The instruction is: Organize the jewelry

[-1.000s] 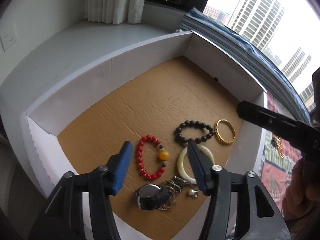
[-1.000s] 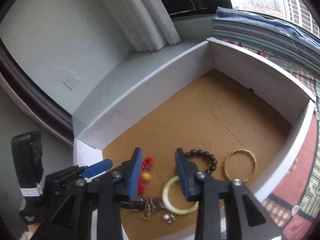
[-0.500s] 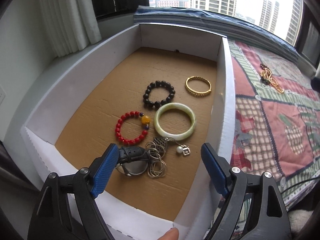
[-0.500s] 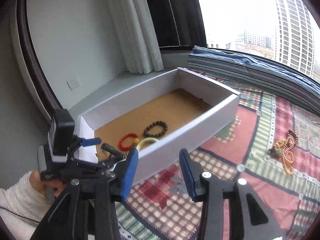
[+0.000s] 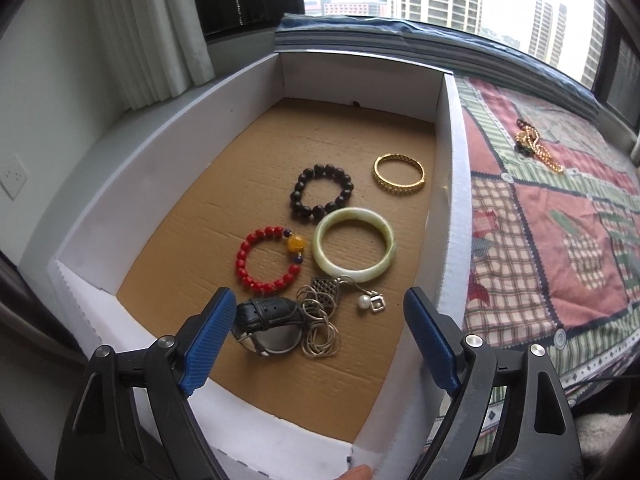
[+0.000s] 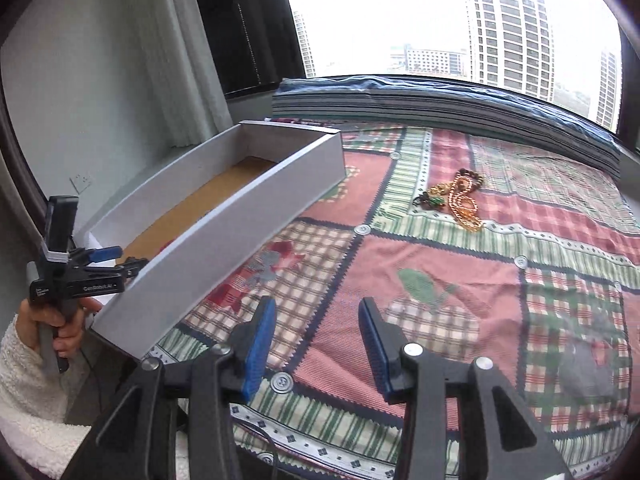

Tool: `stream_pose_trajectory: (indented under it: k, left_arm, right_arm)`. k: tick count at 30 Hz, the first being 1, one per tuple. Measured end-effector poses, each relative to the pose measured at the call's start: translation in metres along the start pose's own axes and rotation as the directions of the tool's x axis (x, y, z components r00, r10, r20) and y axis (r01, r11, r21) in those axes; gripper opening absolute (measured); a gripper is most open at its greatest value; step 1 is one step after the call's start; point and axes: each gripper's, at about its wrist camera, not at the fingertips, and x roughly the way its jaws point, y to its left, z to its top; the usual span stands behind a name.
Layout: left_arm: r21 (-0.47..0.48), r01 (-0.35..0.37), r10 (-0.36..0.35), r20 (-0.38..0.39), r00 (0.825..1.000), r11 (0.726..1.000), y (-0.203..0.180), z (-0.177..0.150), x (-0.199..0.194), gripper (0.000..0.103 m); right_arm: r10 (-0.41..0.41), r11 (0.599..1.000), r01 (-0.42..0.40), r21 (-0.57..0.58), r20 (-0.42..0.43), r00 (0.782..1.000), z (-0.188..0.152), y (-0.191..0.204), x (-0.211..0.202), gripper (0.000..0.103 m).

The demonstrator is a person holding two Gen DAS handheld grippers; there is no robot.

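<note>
Ahead of the empty, parted right gripper (image 6: 316, 344), a patchwork blanket (image 6: 460, 280) is carrying a heap of gold chains (image 6: 456, 200). Beyond the left gripper (image 5: 316, 340), whose fingers have just been opening with nothing between them, a box (image 5: 160, 168) is holding bracelets (image 5: 352, 246) and a watch (image 5: 268, 324).

Daylit window (image 6: 440, 20) onto tower blocks, pale curtain (image 5: 152, 28), patchwork quilt (image 6: 460, 280) below

High-rise bedroom: quilt (image 6: 460, 280), curtains (image 5: 148, 32)
</note>
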Motion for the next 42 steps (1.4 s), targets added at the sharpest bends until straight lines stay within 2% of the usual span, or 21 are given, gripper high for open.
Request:
stream_pose_trajectory:
  k: [1,3,5,6,14,23,26,29,32,35,39,42]
  left_arm:
    - [-0.004,-0.024,0.024,0.006,1.0,1.0,-0.002,0.001,-0.004,0.089]
    - [-0.01,-0.06,0.06,0.047,0.997,0.998,-0.008,0.002,-0.017,0.096]
    - [0.001,-0.092,0.091,0.089,0.992,0.996,-0.015,0.005,-0.03,0.099]
    - [0.011,-0.104,0.103,0.107,0.989,0.994,-0.02,0.007,-0.036,0.099]
    - [0.038,-0.098,0.09,0.168,0.982,0.994,-0.047,0.021,-0.063,0.099]
    - [0.082,-0.062,0.047,0.178,0.983,0.995,-0.082,0.029,-0.068,0.099]
    - [0.092,-0.016,-0.001,0.178,0.984,0.996,-0.095,0.031,-0.068,0.099]
    - [0.108,0.101,-0.116,0.153,0.981,0.989,-0.116,0.034,-0.063,0.1]
    - [0.142,0.231,-0.246,0.095,0.965,0.962,-0.146,0.035,-0.047,0.1]
    - [0.162,0.32,-0.326,0.012,0.945,0.933,-0.177,0.035,-0.021,0.1]
    - [0.189,0.361,-0.353,-0.077,0.933,0.913,-0.21,0.034,0.005,0.1]
    - [0.228,0.378,-0.364,-0.1,0.926,0.897,-0.23,0.042,0.014,0.1]
  right_arm:
    - [-0.021,1.0,0.021,0.002,-0.002,1.0,-0.003,-0.003,-0.001,0.044]
    - [-0.05,0.999,0.05,0.003,0.0,0.999,-0.007,-0.007,-0.002,0.05]
    - [-0.07,0.998,0.07,-0.002,0.001,0.998,-0.01,-0.01,-0.001,0.07]
    - [-0.076,0.997,0.076,-0.004,-0.001,0.997,-0.011,-0.01,-0.002,0.071]
    - [-0.087,0.996,0.087,0.013,-0.012,0.996,-0.023,-0.015,-0.007,0.071]
    - [-0.096,0.994,0.098,0.044,-0.033,0.995,-0.038,-0.029,-0.009,0.071]
    - [-0.102,0.993,0.104,0.057,-0.04,0.994,-0.041,-0.036,-0.009,0.071]
    - [-0.111,0.99,0.116,0.078,-0.056,0.992,-0.043,-0.044,-0.007,0.071]
    - [-0.131,0.986,0.137,0.091,-0.069,0.989,-0.044,-0.053,-0.006,0.071]
    - [-0.142,0.981,0.153,0.119,-0.094,0.985,-0.047,-0.067,-0.003,0.071]
    - [-0.156,0.972,0.173,0.158,-0.115,0.981,-0.053,-0.086,-0.002,0.071]
    - [-0.161,0.966,0.184,0.182,-0.134,0.978,-0.059,-0.101,0.002,0.071]
